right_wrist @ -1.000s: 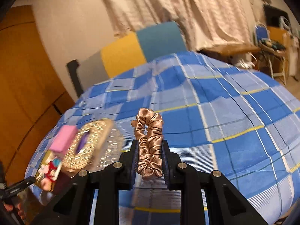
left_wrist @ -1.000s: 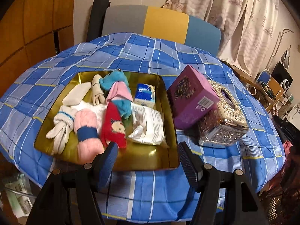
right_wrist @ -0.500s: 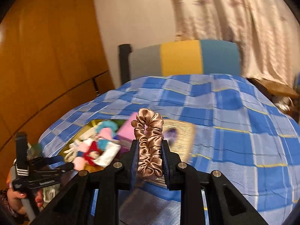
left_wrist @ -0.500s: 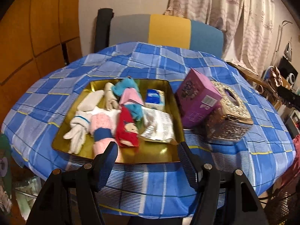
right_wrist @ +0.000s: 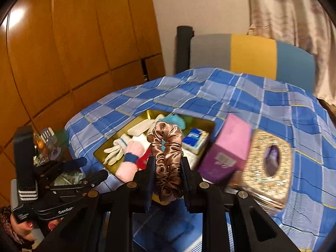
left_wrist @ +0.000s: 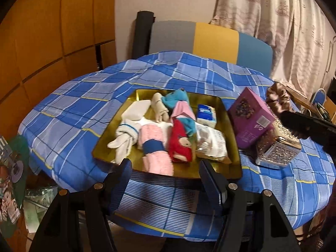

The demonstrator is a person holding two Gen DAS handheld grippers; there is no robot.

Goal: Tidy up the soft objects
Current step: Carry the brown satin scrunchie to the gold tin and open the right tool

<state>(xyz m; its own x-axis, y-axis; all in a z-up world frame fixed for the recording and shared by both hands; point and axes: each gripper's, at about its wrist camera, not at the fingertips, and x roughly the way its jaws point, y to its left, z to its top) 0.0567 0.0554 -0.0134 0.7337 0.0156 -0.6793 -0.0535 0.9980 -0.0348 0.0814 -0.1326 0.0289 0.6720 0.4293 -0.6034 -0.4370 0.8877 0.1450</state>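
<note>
Right wrist view shows your right gripper (right_wrist: 167,169) clamped on the brown satin scrunchie (right_wrist: 168,159), which stands upright between the pads, above the near edge of the table. Beyond it sits the gold tray (left_wrist: 229,126) on the blue checked tablecloth (left_wrist: 69,113) — it holds white gloves (left_wrist: 126,138), a pink sock with a blue band (left_wrist: 154,147), a red sock (left_wrist: 179,145), a teal piece (left_wrist: 175,99) and a tissue pack (left_wrist: 205,114). Just right of the tray a purple box (left_wrist: 250,117) leans against a glittery tissue box (left_wrist: 277,149). Your left gripper (left_wrist: 166,173) hangs at the tray's near rim, jaws wide apart and holding nothing.
</note>
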